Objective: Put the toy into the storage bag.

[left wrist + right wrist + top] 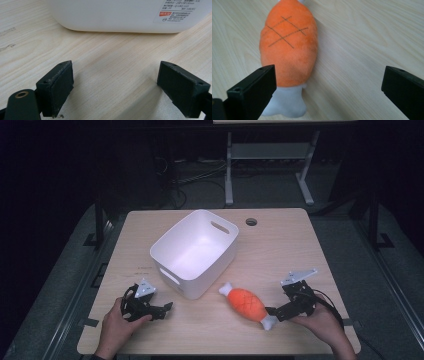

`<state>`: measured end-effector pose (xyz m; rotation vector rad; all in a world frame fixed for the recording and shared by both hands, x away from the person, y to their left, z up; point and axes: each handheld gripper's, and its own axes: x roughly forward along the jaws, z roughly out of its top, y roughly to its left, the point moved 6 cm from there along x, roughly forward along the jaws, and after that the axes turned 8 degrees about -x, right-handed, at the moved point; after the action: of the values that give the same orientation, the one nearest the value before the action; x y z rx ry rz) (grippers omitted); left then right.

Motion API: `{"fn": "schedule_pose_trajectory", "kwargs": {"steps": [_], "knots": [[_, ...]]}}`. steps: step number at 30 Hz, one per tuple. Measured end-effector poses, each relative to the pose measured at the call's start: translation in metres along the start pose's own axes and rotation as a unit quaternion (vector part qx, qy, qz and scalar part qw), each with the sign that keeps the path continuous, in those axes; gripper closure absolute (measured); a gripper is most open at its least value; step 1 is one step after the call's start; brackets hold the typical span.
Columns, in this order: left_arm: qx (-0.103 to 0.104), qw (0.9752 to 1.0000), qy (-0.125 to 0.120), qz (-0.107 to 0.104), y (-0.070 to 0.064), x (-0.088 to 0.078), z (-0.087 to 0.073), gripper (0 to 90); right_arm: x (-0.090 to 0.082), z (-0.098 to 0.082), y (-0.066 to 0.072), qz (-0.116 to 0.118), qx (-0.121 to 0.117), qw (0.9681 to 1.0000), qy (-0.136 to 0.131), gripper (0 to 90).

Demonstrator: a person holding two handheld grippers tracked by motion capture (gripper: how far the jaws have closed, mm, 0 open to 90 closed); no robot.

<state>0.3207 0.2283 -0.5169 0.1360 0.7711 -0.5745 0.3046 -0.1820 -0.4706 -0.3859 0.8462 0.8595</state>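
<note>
Dark floor and the legs of another stand frame a pale wooden surface (280, 245) with a round cable hole near its far edge. At the near left, a hand (116, 325) holds the left tool (167, 309) low over the wood, pointing right toward the near corner of a white plastic bin (195, 251); in the left gripper view its two black jaws stand wide apart with bare wood between them, released, and the bin's lower wall with a small printed label (175, 15) lies just ahead. The bin sits in the middle of the surface, turned at an angle, with slot handles in its short walls. Just right of it and nearer the person lies an orange plush drumstick (246, 303) with white bone ends, angled from far left to near right. At the near right, another hand (324, 324) holds the right tool (274, 311) at the toy's near white end (287, 102); in the right gripper view its jaws are spread wide, released, one beside that white end and the other well out over bare wood.
</note>
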Motion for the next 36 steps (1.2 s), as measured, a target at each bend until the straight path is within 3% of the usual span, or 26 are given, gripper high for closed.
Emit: {"fn": "schedule_pose_trajectory", "kwargs": {"steps": [10, 22, 36], "knots": [[-0.001, 1.0, -0.001, 0.0, 0.0, 0.0, 0.0, 12.7, 0.006, 0.02, 0.01, 0.015, -0.018, 0.9997, -0.004, 0.0], [-0.001, 1.0, -0.001, 0.0, 0.0, 0.0, 0.0, 12.7, 0.025, 0.044, 0.025, 0.037, -0.048, 0.9981, 0.004, 0.0], [-0.001, 1.0, -0.001, 0.0, 0.0, 0.0, 0.0, 12.8, 0.055, 0.054, 0.035, 0.05, -0.049, 0.9973, 0.023, 0.0]]}}
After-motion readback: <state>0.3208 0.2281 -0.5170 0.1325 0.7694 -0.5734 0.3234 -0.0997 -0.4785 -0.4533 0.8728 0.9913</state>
